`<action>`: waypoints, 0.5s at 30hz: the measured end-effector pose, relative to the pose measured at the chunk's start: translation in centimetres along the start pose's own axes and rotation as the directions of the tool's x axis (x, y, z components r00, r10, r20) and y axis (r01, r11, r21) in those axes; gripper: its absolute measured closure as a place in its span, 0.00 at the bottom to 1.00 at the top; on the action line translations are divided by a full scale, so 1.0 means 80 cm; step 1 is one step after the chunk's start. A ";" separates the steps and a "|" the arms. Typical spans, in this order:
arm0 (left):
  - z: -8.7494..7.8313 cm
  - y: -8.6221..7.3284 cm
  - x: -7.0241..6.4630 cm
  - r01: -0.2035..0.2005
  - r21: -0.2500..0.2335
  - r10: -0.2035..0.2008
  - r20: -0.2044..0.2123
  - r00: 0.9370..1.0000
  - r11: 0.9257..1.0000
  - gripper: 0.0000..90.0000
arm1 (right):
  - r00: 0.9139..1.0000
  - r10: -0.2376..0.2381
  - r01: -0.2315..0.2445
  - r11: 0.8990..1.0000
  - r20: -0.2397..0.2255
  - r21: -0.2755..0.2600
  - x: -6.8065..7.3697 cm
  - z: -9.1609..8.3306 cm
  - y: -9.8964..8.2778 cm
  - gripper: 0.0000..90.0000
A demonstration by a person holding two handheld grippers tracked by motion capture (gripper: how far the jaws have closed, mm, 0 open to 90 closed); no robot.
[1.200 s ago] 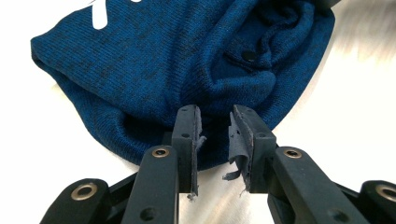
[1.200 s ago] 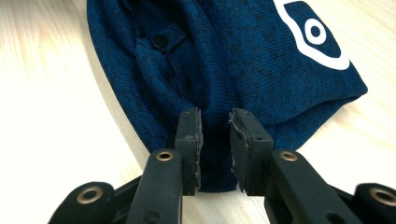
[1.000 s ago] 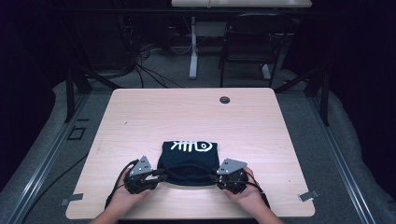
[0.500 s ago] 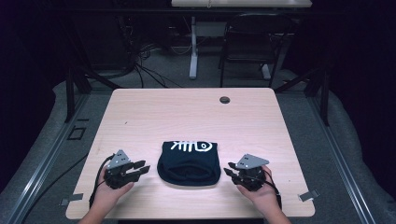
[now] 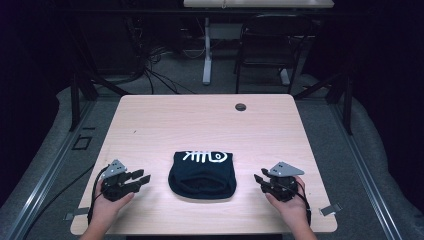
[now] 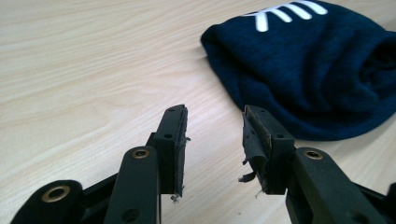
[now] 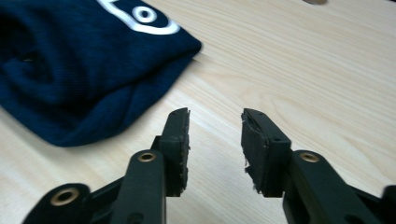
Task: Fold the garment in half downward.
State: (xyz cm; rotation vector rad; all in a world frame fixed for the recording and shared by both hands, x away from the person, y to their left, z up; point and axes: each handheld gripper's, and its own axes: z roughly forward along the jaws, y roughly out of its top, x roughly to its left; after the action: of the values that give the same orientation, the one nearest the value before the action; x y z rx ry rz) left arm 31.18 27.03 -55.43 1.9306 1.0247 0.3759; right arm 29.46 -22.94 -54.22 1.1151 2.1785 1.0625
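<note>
A folded dark navy garment [image 5: 202, 172] with a white print lies on the wooden table [image 5: 200, 120] near its front edge. It also lies at the upper right of the left gripper view [image 6: 322, 60] and at the upper left of the right gripper view [image 7: 79, 65]. My left gripper [image 5: 142, 179] rests left of the garment, apart from it, its jaws open with nothing between them [image 6: 215, 140]. My right gripper [image 5: 258, 179] sits to the garment's right, likewise open and empty [image 7: 215, 140]. Both sets of jaws have just been opening.
A small dark round grommet [image 5: 240, 106] is set in the table near its far edge. Behind the table stand desk legs, cables and a dark chair frame [image 5: 260, 55]. Metal rails run along the floor on both sides.
Both grippers let go of the garment's front corners and drew apart sideways, left one leftward, right one rightward. Their jaws opened. The garment stays folded where it lay.
</note>
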 end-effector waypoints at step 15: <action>0.013 -0.012 0.018 0.056 0.033 -0.053 -0.079 0.995 0.998 0.63 | 0.996 0.079 -0.081 0.996 0.047 0.031 -0.012 0.019 -0.018 0.64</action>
State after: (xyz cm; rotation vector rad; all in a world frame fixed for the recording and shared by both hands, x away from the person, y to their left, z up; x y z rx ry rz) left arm 32.23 27.82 -56.96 1.9275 1.1389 0.4072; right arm 30.39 -23.64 -56.19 1.2387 2.1389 1.0284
